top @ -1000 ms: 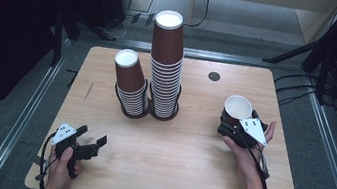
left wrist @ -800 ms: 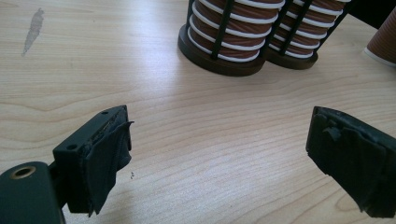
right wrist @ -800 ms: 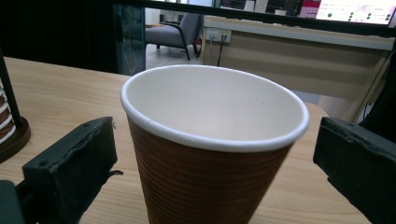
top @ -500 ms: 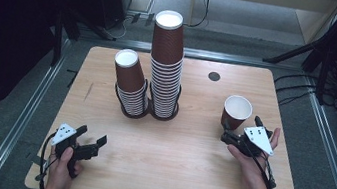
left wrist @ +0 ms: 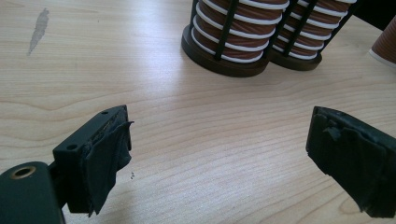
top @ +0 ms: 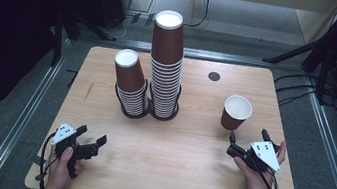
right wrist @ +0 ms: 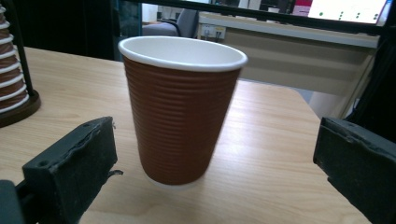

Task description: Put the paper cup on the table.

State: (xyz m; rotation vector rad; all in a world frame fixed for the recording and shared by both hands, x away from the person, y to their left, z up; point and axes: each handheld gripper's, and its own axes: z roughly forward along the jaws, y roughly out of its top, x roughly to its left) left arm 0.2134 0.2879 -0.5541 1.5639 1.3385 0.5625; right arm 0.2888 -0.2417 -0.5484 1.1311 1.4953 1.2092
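At the table's near edge, I hold both tongs released and empty.

My left gripper rests by the near left corner, jaws spread, facing the two stacks of cups. The lone cup stands upright towards the right edge, just beyond my right gripper, the nearer hand. The right gripper view frames it between parted jaws, untouched.

Left gripper view: cup stacks cut off above lowest rims; single cup clipped at right edge. Right gripper view: stack cropped left.
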